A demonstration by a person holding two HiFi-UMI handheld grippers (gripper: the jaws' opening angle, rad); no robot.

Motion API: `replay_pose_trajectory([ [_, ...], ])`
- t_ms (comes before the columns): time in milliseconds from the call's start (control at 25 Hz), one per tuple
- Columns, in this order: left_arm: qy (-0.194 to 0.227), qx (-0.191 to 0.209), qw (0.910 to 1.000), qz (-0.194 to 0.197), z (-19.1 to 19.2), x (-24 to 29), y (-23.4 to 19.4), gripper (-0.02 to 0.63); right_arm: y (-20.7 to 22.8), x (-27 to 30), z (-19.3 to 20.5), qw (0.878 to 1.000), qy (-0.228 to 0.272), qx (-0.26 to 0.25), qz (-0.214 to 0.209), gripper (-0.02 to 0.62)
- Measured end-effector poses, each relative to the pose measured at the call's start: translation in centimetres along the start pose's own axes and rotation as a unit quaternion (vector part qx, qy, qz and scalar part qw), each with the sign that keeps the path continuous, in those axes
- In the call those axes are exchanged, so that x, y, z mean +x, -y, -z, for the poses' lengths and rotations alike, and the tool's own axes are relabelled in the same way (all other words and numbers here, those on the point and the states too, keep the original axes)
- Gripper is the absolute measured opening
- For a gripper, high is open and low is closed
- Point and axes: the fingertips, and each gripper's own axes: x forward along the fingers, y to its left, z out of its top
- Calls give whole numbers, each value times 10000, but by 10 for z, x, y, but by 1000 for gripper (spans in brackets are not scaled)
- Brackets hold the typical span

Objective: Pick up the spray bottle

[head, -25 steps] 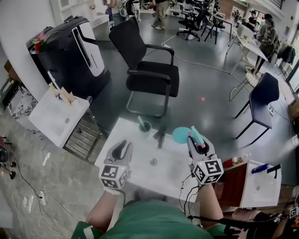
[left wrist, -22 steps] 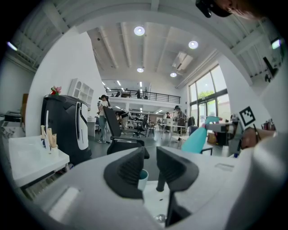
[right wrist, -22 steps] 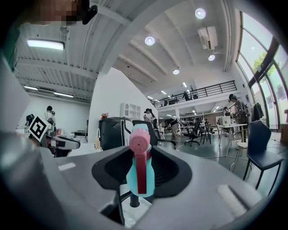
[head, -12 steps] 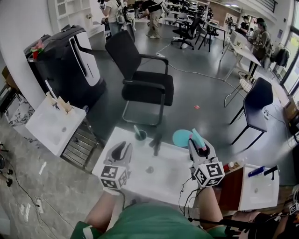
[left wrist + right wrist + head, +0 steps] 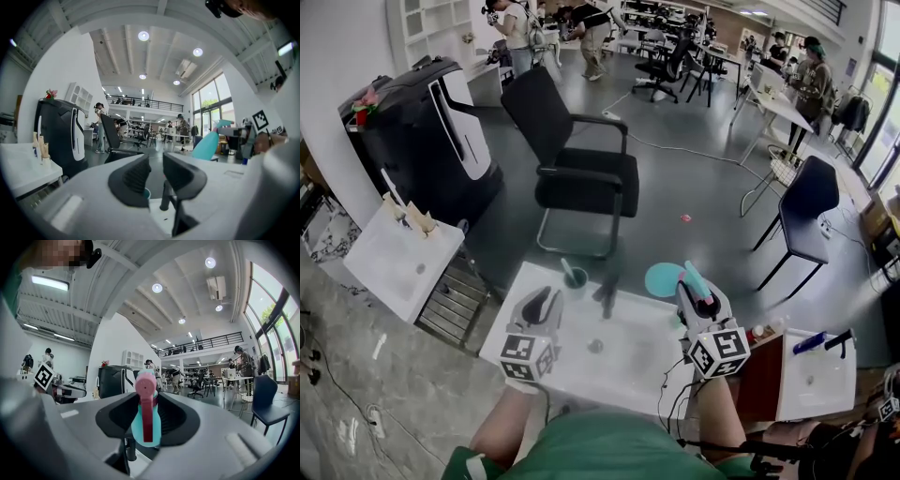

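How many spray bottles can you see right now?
1. The teal spray bottle with a pink trigger is clamped in the right gripper, near the white table's far right corner. None else shows, though clutter nearby could hide one.

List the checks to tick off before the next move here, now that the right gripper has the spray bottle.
1. Spray bottle clamped in the right gripper: ok, both pads press on its neck.
2. Bottle lifted off the table: ok, judging from the left gripper view.
3. Left gripper free: ok, jaws apart, nothing between them.
4. Cup and dark object apart from the bottle: ok.
5. Liquid level in the bottle: cannot tell.
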Motion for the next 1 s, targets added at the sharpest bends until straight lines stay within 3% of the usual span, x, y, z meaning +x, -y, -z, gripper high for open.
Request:
replay_pose_trajectory([
  [1000, -126, -62, 9999, 24, 9, 9, -7, 89, 4, 5, 11, 9999, -59, 86, 60, 130],
])
